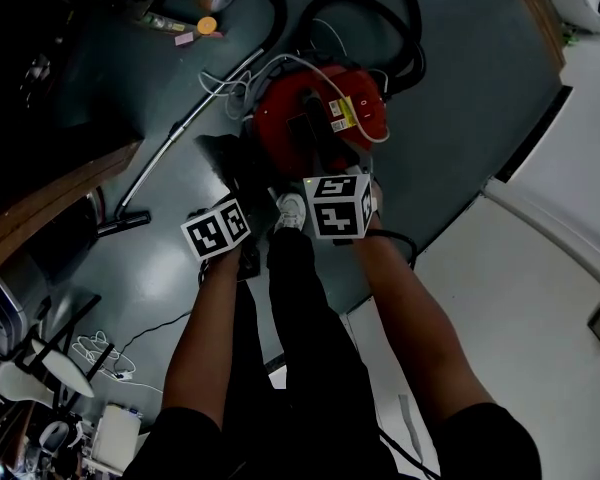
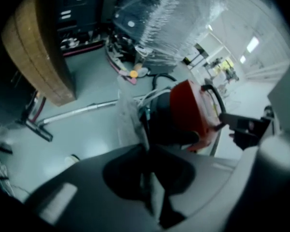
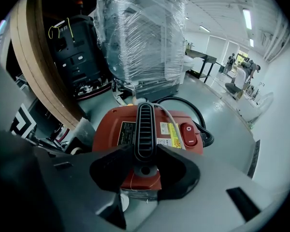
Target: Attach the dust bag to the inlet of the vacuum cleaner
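Note:
The red vacuum cleaner (image 1: 325,108) lies on the grey floor just ahead of the person's feet. My right gripper (image 3: 145,151) is shut on its black ribbed handle (image 3: 145,124); in the head view this gripper (image 1: 322,158) sits over the near end of the red body. My left gripper (image 2: 147,146) is just left of the vacuum (image 2: 193,112), its jaws nearly together with a thin pale sheet, the dust bag (image 2: 128,112), pinched between them and rising toward the vacuum's dark end. In the head view the left gripper (image 1: 240,173) is largely lost in shadow.
A black hose (image 1: 380,13) loops behind the vacuum. A metal wand (image 1: 185,133) with a floor nozzle (image 2: 36,127) lies to the left. A curved wooden board (image 1: 50,203) stands at the left, a plastic-wrapped load (image 3: 140,37) behind. The person's shoe (image 1: 290,211) is between the grippers.

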